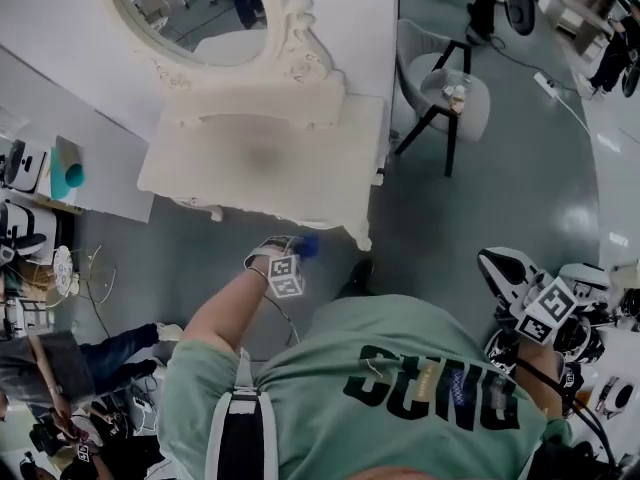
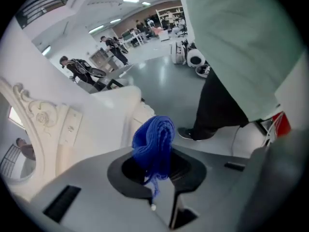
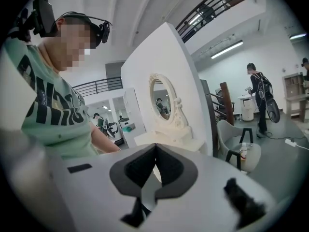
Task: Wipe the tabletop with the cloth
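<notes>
Head view: a person stood at the front edge of the white dressing table (image 1: 262, 163), with the oval mirror (image 1: 195, 3) at its back edge. The left gripper (image 1: 296, 252) hung just off the front right corner, not over the tabletop, with the blue cloth (image 1: 309, 244) at its tip. The right gripper (image 1: 505, 273) was out at the person's right side, well apart from the table.

Left gripper view: the jaws were clamped on the cloth (image 2: 154, 141), which stood up between them as a narrow bunched wad. The table's pale edge lay just beyond. The cloth touched nothing.

Right gripper view: the jaws were pressed together with nothing between them. Table and mirror lay ahead of them, some way off.

Judgement: wiping had not begun. To do it well, carry the wad over the top and lower it until it flattens on the surface. Press lightly and run overlapping strokes from back edge to front, reaching every corner. The wad looked small, so each pass would likely cover little. Watch the carved mirror base.
</notes>
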Tool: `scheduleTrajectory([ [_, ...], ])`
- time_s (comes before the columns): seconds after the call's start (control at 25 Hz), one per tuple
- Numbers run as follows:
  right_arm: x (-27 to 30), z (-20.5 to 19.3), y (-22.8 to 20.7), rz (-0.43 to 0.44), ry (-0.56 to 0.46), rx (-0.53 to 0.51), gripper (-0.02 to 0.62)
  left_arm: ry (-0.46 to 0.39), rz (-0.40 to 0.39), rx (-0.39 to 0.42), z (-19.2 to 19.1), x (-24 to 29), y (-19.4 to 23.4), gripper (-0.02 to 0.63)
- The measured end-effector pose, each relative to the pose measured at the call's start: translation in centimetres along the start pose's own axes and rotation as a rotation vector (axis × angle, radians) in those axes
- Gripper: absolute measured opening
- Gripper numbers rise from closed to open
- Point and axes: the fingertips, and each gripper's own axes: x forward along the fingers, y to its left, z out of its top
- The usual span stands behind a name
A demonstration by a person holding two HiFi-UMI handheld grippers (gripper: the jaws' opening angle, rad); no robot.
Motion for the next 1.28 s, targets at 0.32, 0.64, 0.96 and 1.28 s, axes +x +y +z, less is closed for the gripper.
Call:
scheduleTrajectory([
  [0.32, 2.3, 1.0, -4.6, -0.051, 0.004, 0.013, 0.011, -0.047, 0.237, -0.002, 6.9, 4.1, 21.2, 0.081],
  [0.64, 9.8, 4.6, -12.3, -0.131, 0.037, 0.061, 0.012, -0.031, 0.208, 0.059, 7.7, 11.8, 33.3, 0.081],
  [0.96, 14.6, 6.8, -15.5, -0.119, 0.082, 0.056, 0.011, -0.044, 0.149, 0.048, 7.3, 14.3, 34.4, 0.08],
  [1.28, 14.3, 6.4, -14.2, -0.05, 0.09, 0.035, 0.012, -0.015, 0.112, 0.126, 6.5, 12.4, 29.0, 0.08],
])
